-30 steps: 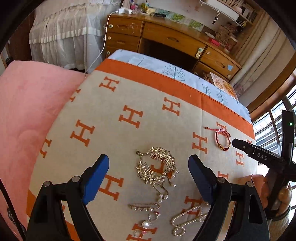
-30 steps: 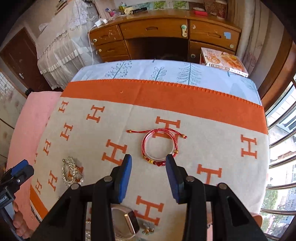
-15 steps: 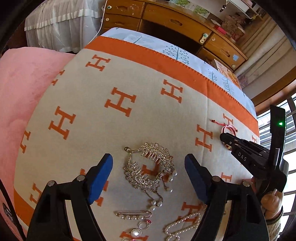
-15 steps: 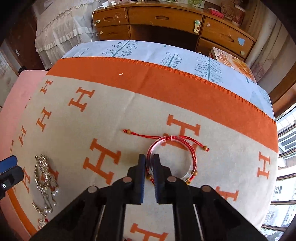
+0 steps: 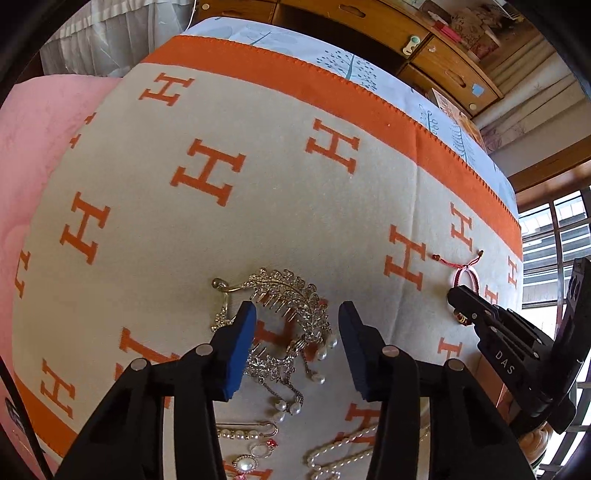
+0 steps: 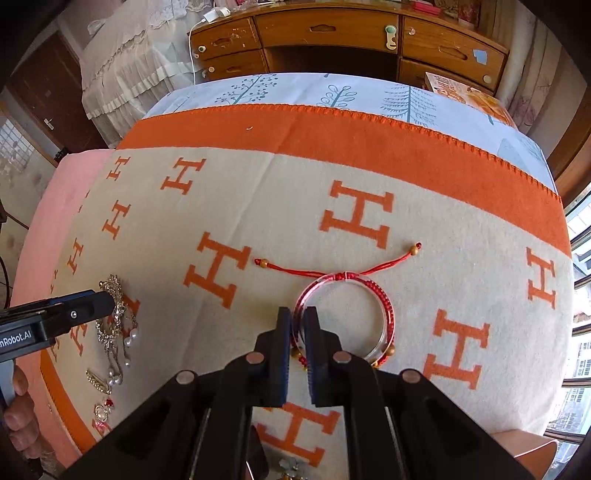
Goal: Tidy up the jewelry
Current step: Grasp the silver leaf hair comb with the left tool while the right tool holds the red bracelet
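Note:
A red cord bracelet point(image 6: 384, 306) with a clear bangle lies on the beige blanket with orange H marks point(image 6: 280, 206). My right gripper point(image 6: 297, 328) is shut on the bracelet's left rim; it also shows in the left wrist view point(image 5: 452, 295), with the bracelet point(image 5: 466, 275) at its tip. A rhinestone hair comb with pearl drops point(image 5: 291, 295) lies between the blue pads of my left gripper point(image 5: 297, 332), which is open and partly closed around it; it also shows in the right wrist view point(image 6: 114, 295).
A pearl hair pin point(image 5: 245, 432), small pearl and red charms point(image 5: 245, 461) and a pearl strand point(image 5: 343, 454) lie near the blanket's front edge. A pink cushion point(image 5: 44, 122) is at left. A wooden desk with drawers point(image 6: 332, 33) stands behind.
My right gripper closed on the bracelet's rim. My left gripper moved forward over the hair comb and its pads narrowed around it.

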Demonstrator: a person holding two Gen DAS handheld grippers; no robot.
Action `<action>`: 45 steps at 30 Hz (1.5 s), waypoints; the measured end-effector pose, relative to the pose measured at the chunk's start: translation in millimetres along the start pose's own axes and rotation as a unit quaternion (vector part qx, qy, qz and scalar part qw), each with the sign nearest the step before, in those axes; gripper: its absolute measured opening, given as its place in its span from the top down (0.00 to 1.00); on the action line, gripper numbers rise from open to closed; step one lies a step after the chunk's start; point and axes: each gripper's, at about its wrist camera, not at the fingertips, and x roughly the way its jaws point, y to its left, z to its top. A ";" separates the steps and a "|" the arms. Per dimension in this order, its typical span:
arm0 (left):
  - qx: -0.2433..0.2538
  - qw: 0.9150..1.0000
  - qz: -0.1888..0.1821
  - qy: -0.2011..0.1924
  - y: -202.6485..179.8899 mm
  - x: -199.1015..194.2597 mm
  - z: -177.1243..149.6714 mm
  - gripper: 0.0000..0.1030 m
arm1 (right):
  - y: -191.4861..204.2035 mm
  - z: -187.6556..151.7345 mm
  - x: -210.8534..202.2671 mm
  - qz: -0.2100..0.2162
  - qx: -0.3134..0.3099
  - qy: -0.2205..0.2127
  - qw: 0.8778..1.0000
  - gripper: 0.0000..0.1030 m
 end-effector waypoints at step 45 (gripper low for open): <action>0.129 0.988 0.078 -0.014 -54.3 30.2 13.0 0.80 | -20.3 -13.1 -1.8 0.058 0.038 -0.015 0.997 0.93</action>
